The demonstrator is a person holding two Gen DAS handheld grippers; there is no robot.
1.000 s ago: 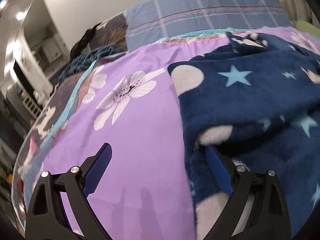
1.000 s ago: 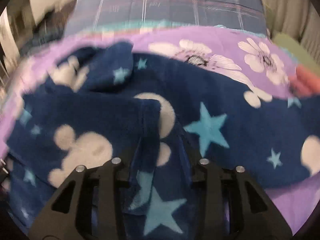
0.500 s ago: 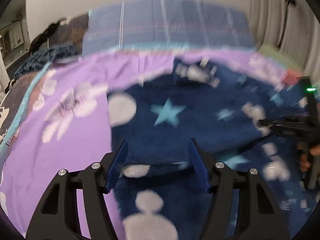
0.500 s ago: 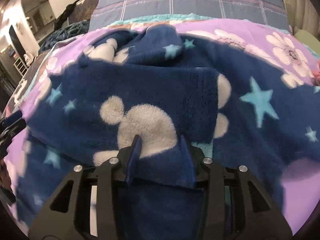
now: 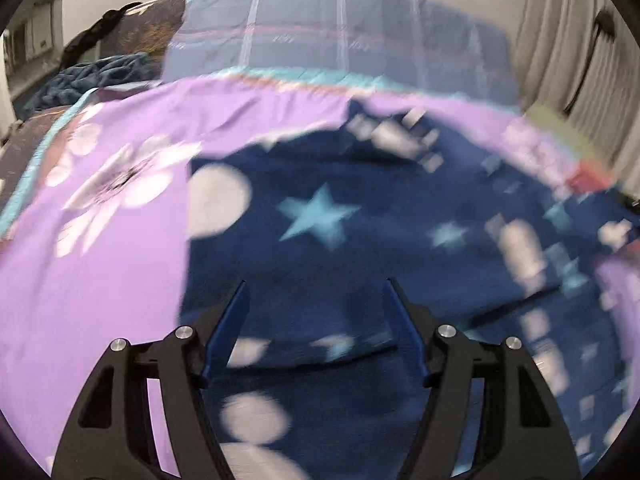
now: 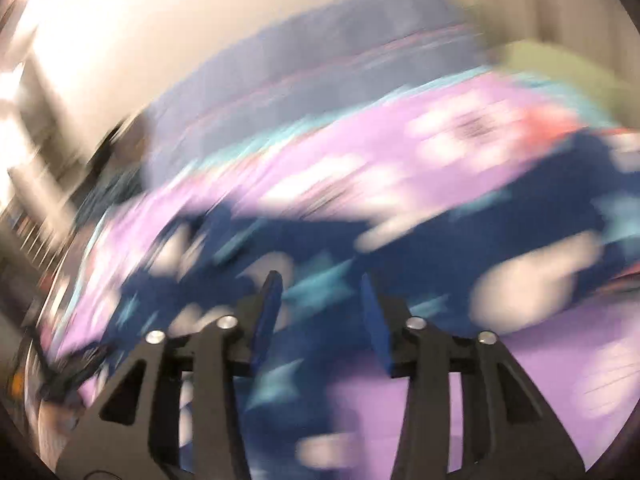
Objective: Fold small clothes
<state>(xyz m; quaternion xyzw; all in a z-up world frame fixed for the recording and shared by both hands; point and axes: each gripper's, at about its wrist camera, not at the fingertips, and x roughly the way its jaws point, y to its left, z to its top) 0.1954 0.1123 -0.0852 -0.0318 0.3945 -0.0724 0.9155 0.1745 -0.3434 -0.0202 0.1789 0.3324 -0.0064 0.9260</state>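
A navy fleece garment (image 5: 360, 240) with light blue stars and white shapes lies on the purple flowered bedspread (image 5: 100, 260), with one layer folded over another. My left gripper (image 5: 316, 288) is open and empty just above the folded edge. In the blurred right wrist view the same garment (image 6: 360, 264) lies below my right gripper (image 6: 320, 280), which is open and empty above the cloth.
A blue plaid pillow (image 5: 340, 44) lies at the head of the bed. A dark teal blanket (image 5: 92, 76) is heaped at the far left. Curtains (image 5: 568, 60) hang on the right. A green patch (image 6: 552, 68) lies beyond the bedspread.
My right gripper has let go of the garment fold, opened and swung away fast to the right. My left gripper has moved over the folded garment and stays open.
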